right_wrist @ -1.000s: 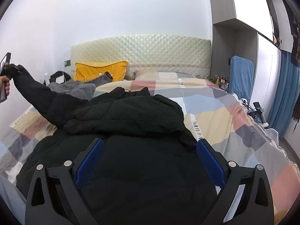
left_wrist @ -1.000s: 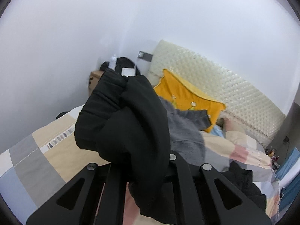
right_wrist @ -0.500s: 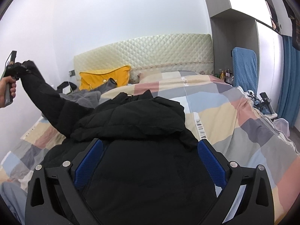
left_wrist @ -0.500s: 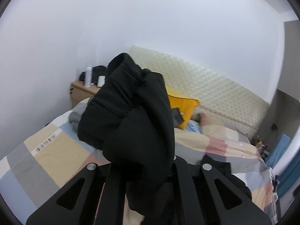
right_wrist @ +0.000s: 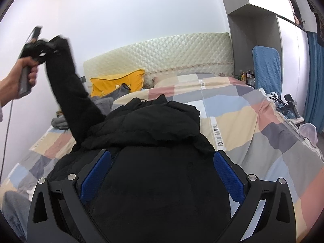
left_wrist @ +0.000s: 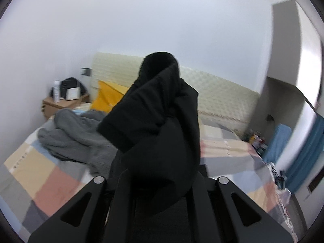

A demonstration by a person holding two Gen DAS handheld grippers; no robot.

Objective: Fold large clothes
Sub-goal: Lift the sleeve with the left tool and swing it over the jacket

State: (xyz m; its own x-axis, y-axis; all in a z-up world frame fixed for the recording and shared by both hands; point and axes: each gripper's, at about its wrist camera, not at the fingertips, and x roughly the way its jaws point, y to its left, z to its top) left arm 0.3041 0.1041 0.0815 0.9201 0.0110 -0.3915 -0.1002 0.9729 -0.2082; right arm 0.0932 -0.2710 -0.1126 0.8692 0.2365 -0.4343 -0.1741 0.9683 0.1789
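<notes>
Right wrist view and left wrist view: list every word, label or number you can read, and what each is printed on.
"FASHION" (my best reading, letters run sideways): white strip on the patchwork bed cover.
Second white strip nearer the headboard: print too small to read.
Strip on the cover in the left wrist view: blurred, unreadable.
Bottles beside the bed: labels too small to read.
Black jacket: no text visible.
</notes>
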